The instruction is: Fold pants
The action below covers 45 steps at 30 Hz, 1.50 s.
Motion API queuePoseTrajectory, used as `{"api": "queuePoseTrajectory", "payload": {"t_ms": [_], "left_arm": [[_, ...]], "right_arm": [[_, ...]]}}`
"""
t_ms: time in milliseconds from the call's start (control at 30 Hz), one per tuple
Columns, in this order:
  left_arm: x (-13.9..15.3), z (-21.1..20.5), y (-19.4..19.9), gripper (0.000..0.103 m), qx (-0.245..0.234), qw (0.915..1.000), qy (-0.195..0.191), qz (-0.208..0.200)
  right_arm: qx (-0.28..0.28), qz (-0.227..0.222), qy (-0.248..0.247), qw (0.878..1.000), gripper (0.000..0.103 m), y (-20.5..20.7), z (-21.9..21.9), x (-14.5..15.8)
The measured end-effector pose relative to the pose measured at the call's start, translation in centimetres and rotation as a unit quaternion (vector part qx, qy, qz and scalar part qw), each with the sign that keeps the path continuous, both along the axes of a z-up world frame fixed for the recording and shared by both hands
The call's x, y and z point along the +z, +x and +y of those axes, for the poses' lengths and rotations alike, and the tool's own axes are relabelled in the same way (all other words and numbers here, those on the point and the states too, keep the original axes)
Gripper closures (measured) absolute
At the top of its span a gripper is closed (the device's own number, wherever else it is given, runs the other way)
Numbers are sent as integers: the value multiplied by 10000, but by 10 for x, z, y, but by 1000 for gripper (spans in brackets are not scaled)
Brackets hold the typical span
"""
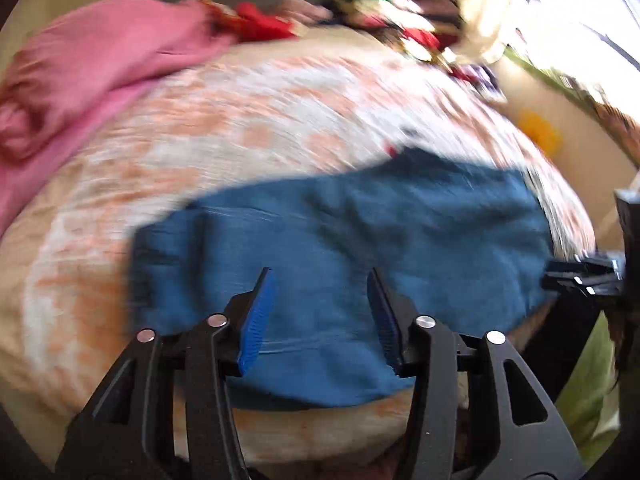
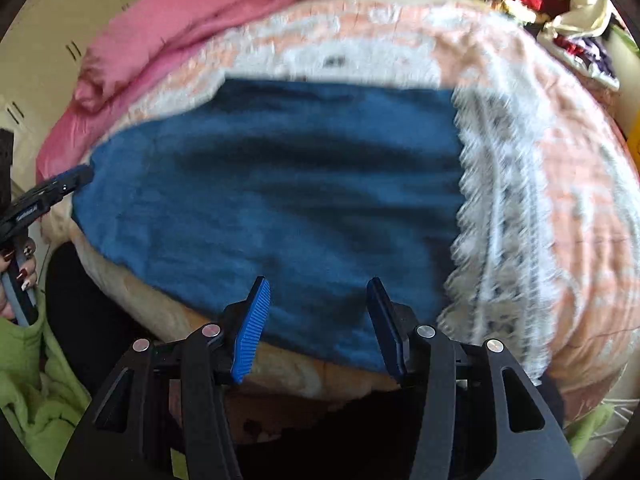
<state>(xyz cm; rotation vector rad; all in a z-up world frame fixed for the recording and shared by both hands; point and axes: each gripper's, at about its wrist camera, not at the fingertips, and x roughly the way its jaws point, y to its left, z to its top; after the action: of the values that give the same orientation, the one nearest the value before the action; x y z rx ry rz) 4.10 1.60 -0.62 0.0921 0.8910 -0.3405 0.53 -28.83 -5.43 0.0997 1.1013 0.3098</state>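
The blue pants (image 1: 352, 256) lie folded flat on the orange-and-white bedspread (image 1: 200, 140), near the bed's front edge. They also show in the right wrist view (image 2: 280, 192). My left gripper (image 1: 320, 280) is open and empty, hovering over the pants' near edge. My right gripper (image 2: 318, 288) is open and empty over the pants' near edge. The right gripper's tip (image 1: 580, 274) shows at the pants' right end in the left wrist view. The left gripper's tip (image 2: 68, 180) shows at their left end in the right wrist view. Both views are motion-blurred.
A pink blanket (image 1: 100, 68) lies at the bed's far left. A pile of mixed clothes (image 1: 380, 12) sits at the back. White lace trim (image 2: 500, 200) runs beside the pants' right side. Green fabric (image 2: 36, 380) hangs below the bed edge. A bright window (image 1: 580, 20) is at right.
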Motion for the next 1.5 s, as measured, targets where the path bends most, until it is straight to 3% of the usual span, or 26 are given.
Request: {"api": "queuePoseTrajectory", "payload": {"t_ms": [167, 333, 433, 533, 700, 833, 900, 933, 967, 1033, 1167, 1333, 1500], "left_arm": [[-44, -17, 21, 61, -66, 9982, 317, 513], [-14, -24, 30, 60, -244, 9995, 116, 158], [7, -36, 45, 49, -531, 9986, 7, -24], [20, -59, 67, 47, -926, 9954, -82, -211], [7, -96, 115, 46, -1371, 9904, -62, 186], [-17, -119, 141, 46, -1544, 9872, 189, 348], [-26, -125, 148, 56, -1656, 9844, 92, 581], [-30, -129, 149, 91, -1748, 9821, 45, 707], [-31, -133, 149, 102, -1785, 9813, 91, 708], [-24, -134, 147, 102, -1775, 9829, 43, 479], [-15, -114, 159, 102, -1457, 9856, -720, 460], [-45, -114, 169, 102, -1284, 9863, -637, 816], [-41, -111, 165, 101, -1318, 9862, -692, 727]], "right_arm": [[-12, 100, 6, 9999, 53, -2, 0, -10], [15, -117, 117, 9999, 54, -7, -8, 5], [-43, -461, 175, 9988, 54, -3, -17, 23], [-102, -582, -6, 9983, 54, 9, -21, 31], [-203, -615, -137, 9978, 54, 32, -32, 34], [-492, -318, -47, 9983, 53, 45, -50, 19], [-565, -199, 137, 9981, 53, 47, -55, 10], [-601, -181, 222, 9978, 53, 47, -55, 7], [-612, -194, 258, 9976, 53, 45, -56, 5], [-624, -222, 289, 9974, 53, 43, -56, 5], [-650, -248, 322, 9971, 53, 42, -58, 3], [-515, -208, 207, 9982, 53, 44, -54, 7], [-955, -811, 163, 9920, 53, 55, -87, 40]]}}
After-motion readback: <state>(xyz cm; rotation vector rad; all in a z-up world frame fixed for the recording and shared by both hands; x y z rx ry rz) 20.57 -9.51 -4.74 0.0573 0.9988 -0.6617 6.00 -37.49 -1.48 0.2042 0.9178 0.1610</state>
